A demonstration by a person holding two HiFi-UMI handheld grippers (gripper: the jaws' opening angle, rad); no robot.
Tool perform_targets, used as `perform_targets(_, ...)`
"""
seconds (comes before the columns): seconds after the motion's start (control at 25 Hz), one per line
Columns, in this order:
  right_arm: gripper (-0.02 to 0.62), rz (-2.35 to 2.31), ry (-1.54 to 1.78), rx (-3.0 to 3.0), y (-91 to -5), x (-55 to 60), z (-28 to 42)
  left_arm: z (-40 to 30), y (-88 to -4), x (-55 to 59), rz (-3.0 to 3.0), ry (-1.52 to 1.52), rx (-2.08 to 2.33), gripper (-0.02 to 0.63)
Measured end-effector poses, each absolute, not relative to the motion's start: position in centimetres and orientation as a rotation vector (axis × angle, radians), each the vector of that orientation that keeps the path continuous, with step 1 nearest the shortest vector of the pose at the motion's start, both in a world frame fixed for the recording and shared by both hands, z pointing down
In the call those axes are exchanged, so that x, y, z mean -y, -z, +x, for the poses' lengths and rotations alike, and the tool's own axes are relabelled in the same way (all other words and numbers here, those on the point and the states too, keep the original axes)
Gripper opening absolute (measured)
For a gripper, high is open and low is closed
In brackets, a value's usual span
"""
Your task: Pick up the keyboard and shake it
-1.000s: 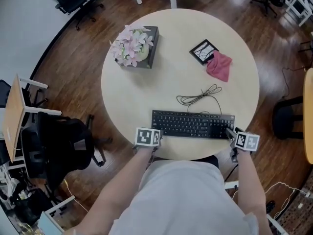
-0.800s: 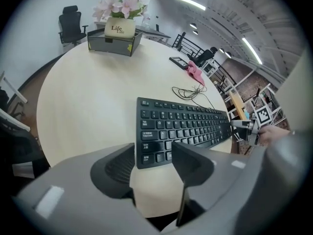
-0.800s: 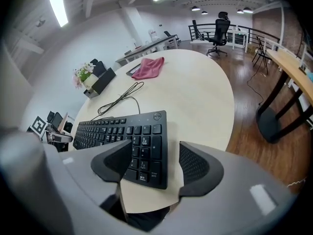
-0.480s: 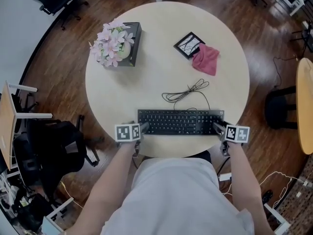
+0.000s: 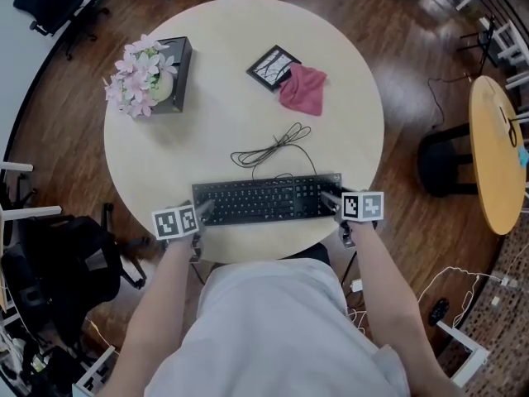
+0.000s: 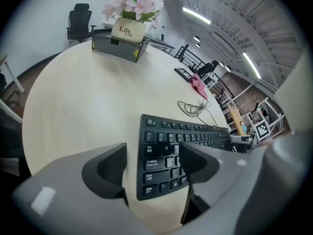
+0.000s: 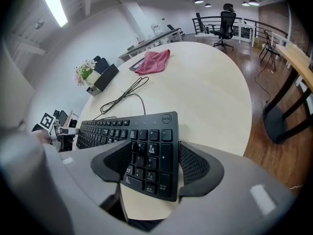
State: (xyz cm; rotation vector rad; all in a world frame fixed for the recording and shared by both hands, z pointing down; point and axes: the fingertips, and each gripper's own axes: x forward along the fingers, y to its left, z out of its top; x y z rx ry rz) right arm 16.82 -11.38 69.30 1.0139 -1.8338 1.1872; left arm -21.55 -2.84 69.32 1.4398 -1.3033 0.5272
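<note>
On one table [image 5: 231, 81], one keyboard [image 5: 264, 199] between two hand-held grippers [image 5: 202, 212] [image 5: 331, 201]

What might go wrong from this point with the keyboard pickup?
The left tool and right tool have just been opening their jaws; each straddles a keyboard end without pressing, so a shallow grip might slip. The loose cable may whip toward the pink cloth during shaking.

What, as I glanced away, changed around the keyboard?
Both grippers' jaws have just been opening. The left gripper shifted outward to the left end of the keyboard; the right gripper kept to the right end. Each straddles its end without gripping. Keyboard, cable, flowers and red cloth lie unchanged.
</note>
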Motion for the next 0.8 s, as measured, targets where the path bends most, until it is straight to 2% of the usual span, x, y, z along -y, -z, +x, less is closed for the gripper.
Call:
perform_targets(0.52, 0.308, 0.975, -1.212, 1.809, -69.9, 11.7, 16.1, -20.9, -69.7, 4.1, 1.442, -0.525, 1.306, 0.333)
perform_targets(0.8, 0.31, 0.99, -1.212, 1.8, -69.7, 11.6, 15.9, -20.6, -69.7, 4.1, 1.444, -0.534, 1.309, 0.355)
